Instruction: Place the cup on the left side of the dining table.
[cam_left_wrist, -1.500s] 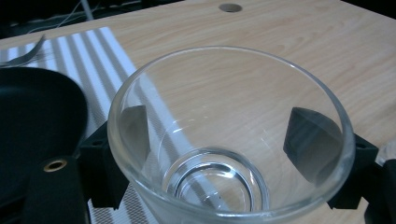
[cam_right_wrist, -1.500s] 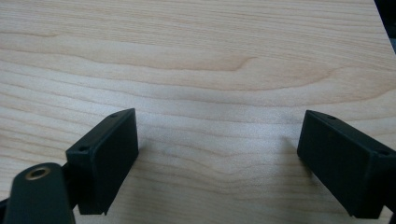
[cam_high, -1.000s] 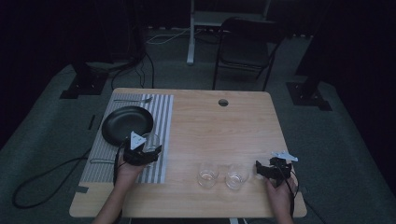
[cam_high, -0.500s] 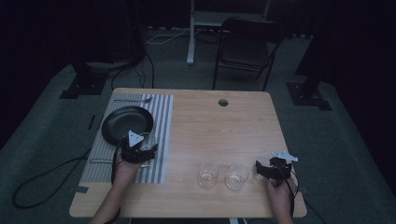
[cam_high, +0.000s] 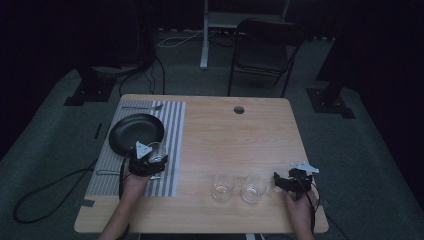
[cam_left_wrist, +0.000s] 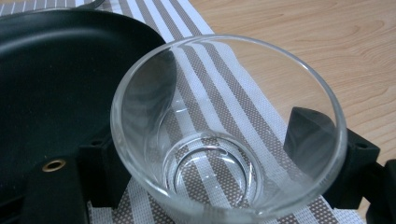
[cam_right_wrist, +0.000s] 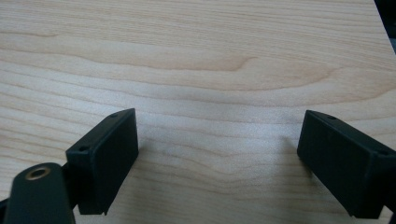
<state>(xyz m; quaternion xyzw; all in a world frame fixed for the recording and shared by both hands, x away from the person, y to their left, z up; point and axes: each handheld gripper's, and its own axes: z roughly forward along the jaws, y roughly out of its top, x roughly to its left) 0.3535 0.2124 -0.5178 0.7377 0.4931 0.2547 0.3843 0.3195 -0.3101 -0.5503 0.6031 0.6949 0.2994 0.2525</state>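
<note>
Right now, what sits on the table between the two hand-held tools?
Two clear empty drinking glasses stand on the bare wooden table, seen in the high view.

No readable text, no labels, no brand marks, no numbers on anything in view

Jaws clamp a clear glass (cam_left_wrist: 229, 126) beside black plate (cam_left_wrist: 60, 79)

Both grippers are black with blocky jaws: the left gripper (cam_high: 148, 162) carries a grey triangular plate, the right gripper (cam_high: 290, 182) another, cables trailing toward six o'clock.
</note>
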